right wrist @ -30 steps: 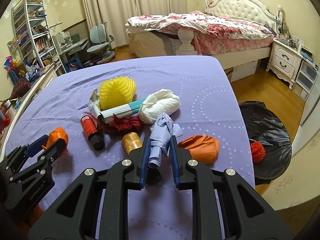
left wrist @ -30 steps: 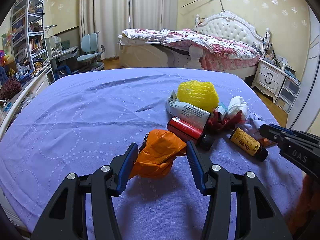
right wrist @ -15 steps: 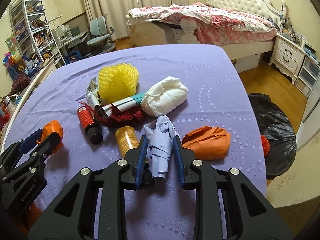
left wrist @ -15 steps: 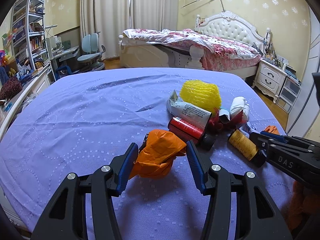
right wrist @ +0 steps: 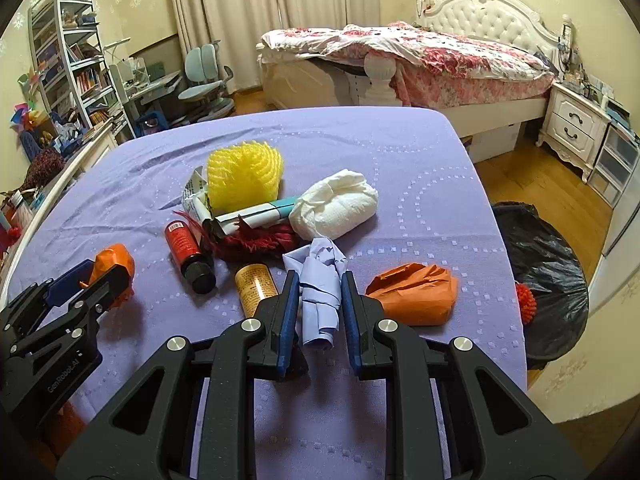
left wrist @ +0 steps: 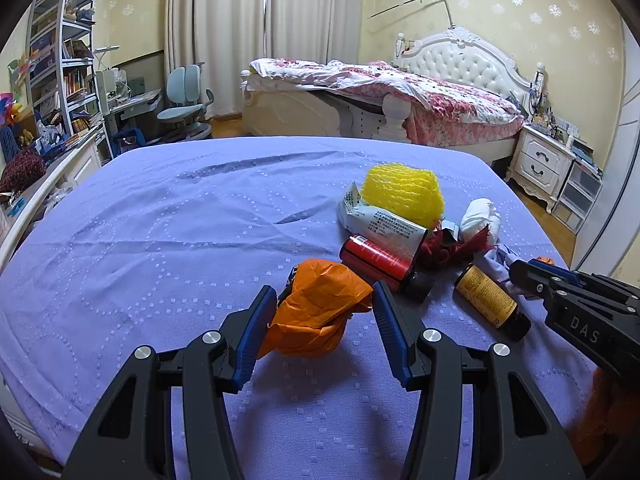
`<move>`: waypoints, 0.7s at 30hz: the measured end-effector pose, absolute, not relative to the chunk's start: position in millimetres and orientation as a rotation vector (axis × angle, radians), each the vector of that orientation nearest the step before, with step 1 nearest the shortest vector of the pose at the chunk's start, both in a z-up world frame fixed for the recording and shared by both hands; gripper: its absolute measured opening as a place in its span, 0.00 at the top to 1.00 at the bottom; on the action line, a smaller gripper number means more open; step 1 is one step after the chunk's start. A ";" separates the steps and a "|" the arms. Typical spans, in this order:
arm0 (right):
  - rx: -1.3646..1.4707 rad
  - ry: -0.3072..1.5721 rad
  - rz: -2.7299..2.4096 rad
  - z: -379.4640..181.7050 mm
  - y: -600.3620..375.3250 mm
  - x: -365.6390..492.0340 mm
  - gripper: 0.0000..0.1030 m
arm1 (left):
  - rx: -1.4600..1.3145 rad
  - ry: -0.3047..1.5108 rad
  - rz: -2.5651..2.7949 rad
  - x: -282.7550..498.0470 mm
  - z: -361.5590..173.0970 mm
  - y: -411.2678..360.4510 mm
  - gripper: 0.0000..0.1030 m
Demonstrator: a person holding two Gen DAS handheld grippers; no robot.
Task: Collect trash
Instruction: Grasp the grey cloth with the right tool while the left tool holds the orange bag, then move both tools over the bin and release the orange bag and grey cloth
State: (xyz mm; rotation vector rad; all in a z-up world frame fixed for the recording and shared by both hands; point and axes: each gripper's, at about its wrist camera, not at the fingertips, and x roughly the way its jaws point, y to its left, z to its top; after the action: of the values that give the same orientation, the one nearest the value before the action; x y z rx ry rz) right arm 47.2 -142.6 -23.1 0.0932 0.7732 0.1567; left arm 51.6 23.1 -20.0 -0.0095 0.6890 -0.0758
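Bedroom stock, as we find it: bed (right wrist: 420, 52) with white headboard far, shelving far left, and a purple-covered surface (left wrist: 168, 232) carrying the trash.

1. Black bin bag (right wrist: 548, 276), on the floor off the right edge of the surface, mouth open, a red spiky ball at its rim. We judge it the destination.

2. Yellow foam net (right wrist: 244, 178), far centre of the pile. Light and springy; any edge should serve.

3. White wad (right wrist: 334, 210), right of the net. Soft and light; we would pinch it across the middle.

4. Orange paper ball (right wrist: 414, 294), near right, free. A second orange crumple (left wrist: 316, 314) sits between the pads of the left hand-held gripper (left wrist: 324, 320), which is clamped on it. Crushable, nearly weightless.

5. Printed wrapper (left wrist: 380, 224) and red tasselled scrap (right wrist: 252, 242), tangled mid-pile. Limp; they may drag each other.

6. Red bottle (right wrist: 186, 250) and yellow-labelled bottle (right wrist: 256, 286), both lying down. Hard, smooth, the heaviest items here, apt to roll; we would take them across the body.

7. Pale blue crumpled paper (right wrist: 322, 292), near centre, between the pads of the right hand-held gripper (right wrist: 320, 312), whose jaws are closing on it. Soft and light; a grip on the thick middle fold looks safest.
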 end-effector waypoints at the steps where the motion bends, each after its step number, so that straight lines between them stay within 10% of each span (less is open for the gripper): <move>1: 0.096 0.771 0.158 -21.9 -143.1 47.6 0.80 | -0.010 0.687 -0.075 51.3 -19.7 23.2 0.49; 21: 0.172 0.674 0.103 4.3 -187.1 15.8 0.80 | -0.016 0.644 -0.118 42.3 0.6 10.2 0.49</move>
State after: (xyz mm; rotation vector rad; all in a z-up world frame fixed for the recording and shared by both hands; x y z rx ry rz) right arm 15.8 -187.1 4.3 0.1717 0.6742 0.1028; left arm 42.3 10.2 0.6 -0.0165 0.6435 -0.1183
